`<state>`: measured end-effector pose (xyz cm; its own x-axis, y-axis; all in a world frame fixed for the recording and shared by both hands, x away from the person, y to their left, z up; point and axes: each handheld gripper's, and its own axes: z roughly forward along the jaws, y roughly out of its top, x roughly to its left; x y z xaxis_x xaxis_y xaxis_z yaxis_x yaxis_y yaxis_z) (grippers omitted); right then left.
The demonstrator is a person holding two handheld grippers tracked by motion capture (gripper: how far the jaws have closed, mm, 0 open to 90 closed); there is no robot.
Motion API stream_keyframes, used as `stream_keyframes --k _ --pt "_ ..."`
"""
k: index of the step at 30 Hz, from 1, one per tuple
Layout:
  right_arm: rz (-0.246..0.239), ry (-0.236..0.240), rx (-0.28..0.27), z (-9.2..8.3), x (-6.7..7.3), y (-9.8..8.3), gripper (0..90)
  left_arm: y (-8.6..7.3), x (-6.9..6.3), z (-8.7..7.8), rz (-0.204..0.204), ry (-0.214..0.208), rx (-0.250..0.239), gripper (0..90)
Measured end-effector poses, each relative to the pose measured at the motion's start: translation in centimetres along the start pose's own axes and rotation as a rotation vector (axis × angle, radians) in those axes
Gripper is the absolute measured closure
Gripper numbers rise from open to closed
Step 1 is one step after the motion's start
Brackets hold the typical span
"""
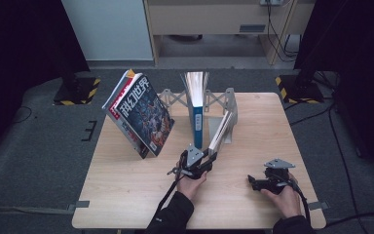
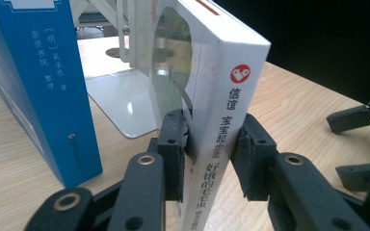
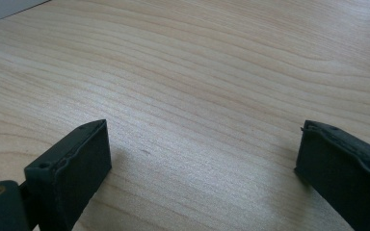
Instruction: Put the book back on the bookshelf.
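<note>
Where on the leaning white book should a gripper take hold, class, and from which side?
Low on the spine of the white book, coming from the person's side of the table. It leans away with its narrow spine facing that way, and the left gripper already has both pads on its covers there.

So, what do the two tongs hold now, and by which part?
The left tongs clamp the white book by its spine, low down, one pad on each cover. The right tongs stand open over the bare table, holding nothing.
</note>
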<state>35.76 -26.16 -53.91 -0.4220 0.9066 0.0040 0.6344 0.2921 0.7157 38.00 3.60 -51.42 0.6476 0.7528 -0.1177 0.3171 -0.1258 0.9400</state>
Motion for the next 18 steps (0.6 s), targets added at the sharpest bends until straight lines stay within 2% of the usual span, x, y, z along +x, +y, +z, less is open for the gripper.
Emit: stream_keyframes --k 4,12,16,18 --pt "0.001 -0.001 0.001 0.0 0.0 0.0 5.2 0.1 -0.2 0.3 -0.020 -0.009 -0.001 68.6" --pt "0.001 0.000 0.002 0.0 0.0 0.0 5.0 0.8 -0.6 2.3 -0.040 -0.033 -0.009 65.1" --pt "0.001 0.000 0.002 0.0 0.0 0.0 5.0 0.6 -0.6 2.9 -0.040 -0.064 -0.018 62.5" --pt "0.001 0.000 0.002 0.0 0.0 0.0 5.0 0.5 -0.7 2.8 -0.019 -0.077 -0.005 61.6"
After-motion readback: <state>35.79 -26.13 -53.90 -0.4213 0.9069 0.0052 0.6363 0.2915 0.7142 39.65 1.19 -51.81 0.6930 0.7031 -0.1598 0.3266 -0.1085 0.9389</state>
